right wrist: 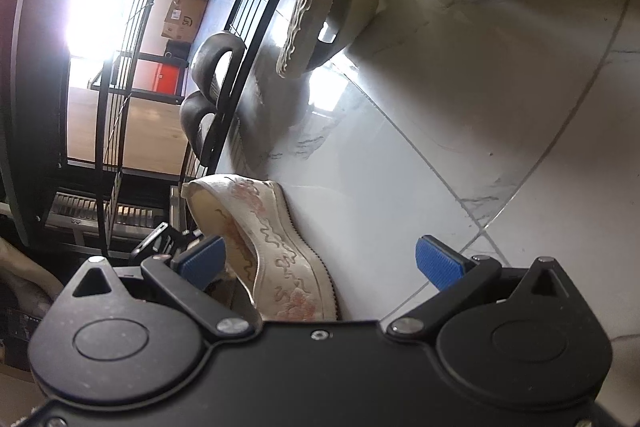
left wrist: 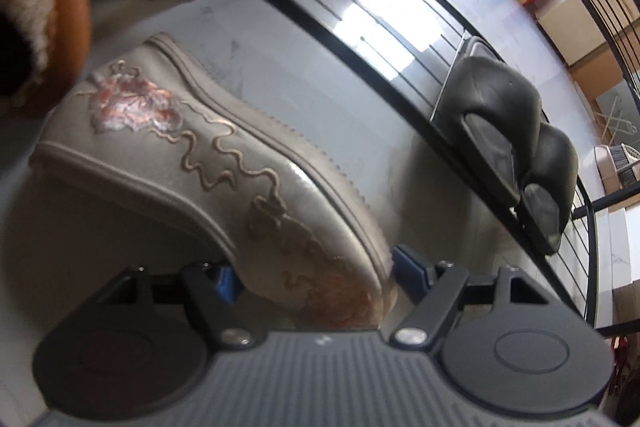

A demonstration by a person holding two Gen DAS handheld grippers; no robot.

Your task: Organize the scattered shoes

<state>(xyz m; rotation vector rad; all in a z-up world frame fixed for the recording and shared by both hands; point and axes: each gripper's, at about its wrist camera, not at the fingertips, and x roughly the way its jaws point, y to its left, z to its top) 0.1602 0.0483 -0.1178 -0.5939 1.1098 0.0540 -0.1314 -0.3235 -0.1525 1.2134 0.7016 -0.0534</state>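
My left gripper (left wrist: 316, 273) is clamped on the heel end of the embroidered beige shoe (left wrist: 192, 155), which seems lifted off the floor, though blur hides that. Right of it, black slippers (left wrist: 516, 131) sit on the rack (left wrist: 400, 83). My right gripper (right wrist: 320, 263) hangs wide apart, empty.

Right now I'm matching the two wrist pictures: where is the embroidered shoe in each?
Left wrist: embroidered shoe fills the centre-left, running down between the left gripper's fingers.
Right wrist: same shoe at lower centre-left, beside the right gripper's left finger.
Shared landmark: black slippers on the rack.
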